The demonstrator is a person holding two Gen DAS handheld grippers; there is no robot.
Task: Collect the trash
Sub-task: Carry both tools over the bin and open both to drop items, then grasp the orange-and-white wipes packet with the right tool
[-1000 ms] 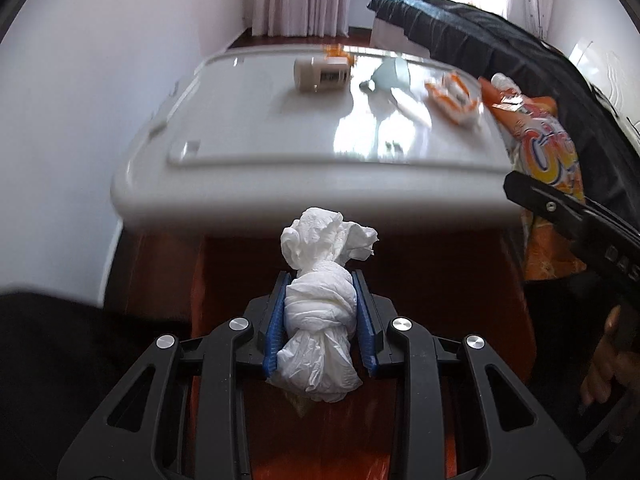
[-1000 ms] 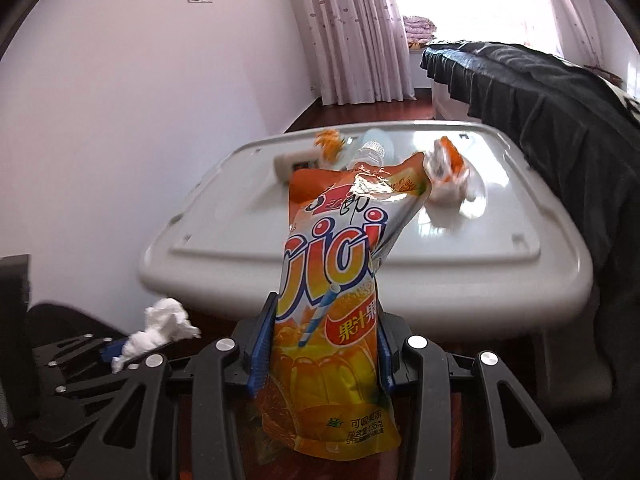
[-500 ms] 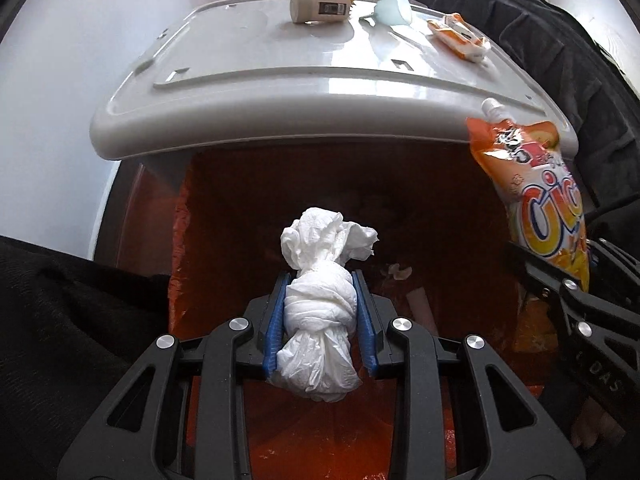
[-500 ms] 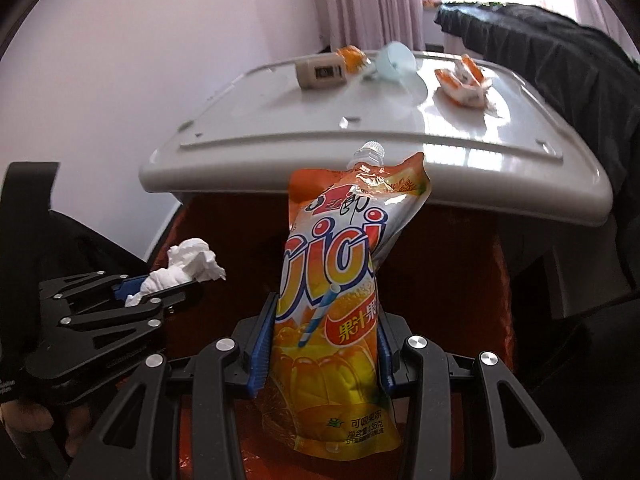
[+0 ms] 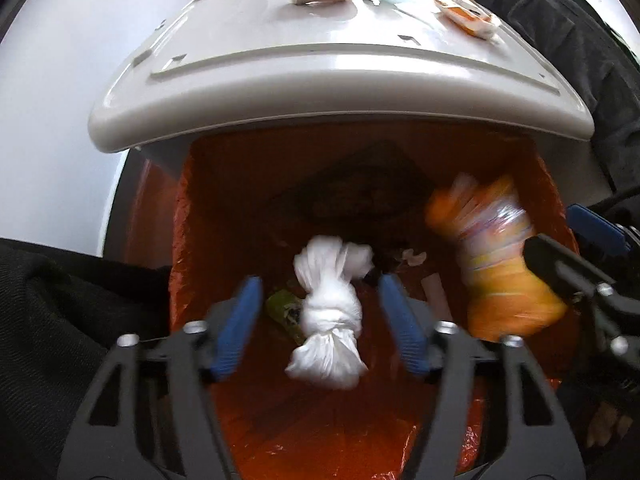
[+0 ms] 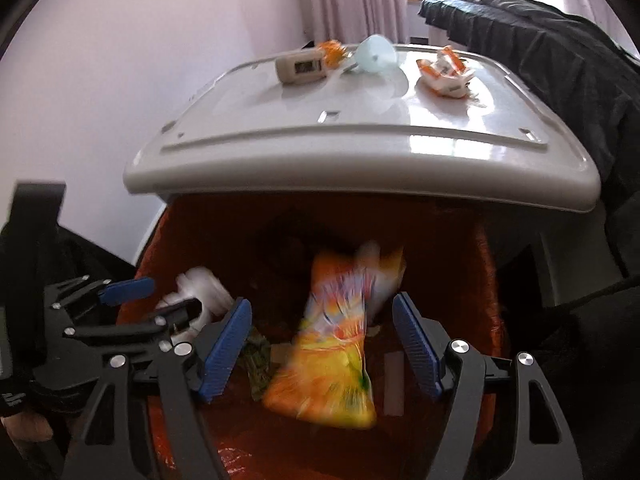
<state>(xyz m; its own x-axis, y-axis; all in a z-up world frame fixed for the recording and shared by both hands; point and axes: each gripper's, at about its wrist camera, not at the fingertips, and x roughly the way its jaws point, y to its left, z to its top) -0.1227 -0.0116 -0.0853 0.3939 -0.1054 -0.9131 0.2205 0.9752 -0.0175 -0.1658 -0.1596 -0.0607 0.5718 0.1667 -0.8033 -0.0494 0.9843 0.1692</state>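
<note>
Left gripper (image 5: 320,320) above the orange-lined trash bin (image 5: 192,216), jaws opening; knotted white tissue wad (image 5: 328,320) between the blue pads (image 5: 236,324) but clear of both, blurred, over the bin's interior. Right gripper (image 6: 322,344) beside it over the same bin, jaws likewise opening; orange juice pouch (image 6: 340,344) between its pads, touching neither, tilted and motion-blurred. In the left wrist view the pouch (image 5: 496,264) appears at the right, just ahead of the right gripper's fingers (image 5: 568,268). Scraps of earlier litter lie at the bin's bottom (image 6: 256,364). Behind the bin, the grey lid serving as a bench (image 6: 360,136) carries a beige bottle lying on its side (image 6: 300,66), a pale blue cup (image 6: 376,56) and an orange-and-white wrapper (image 6: 444,74). A dark cover (image 6: 540,40) lies at the right.
</note>
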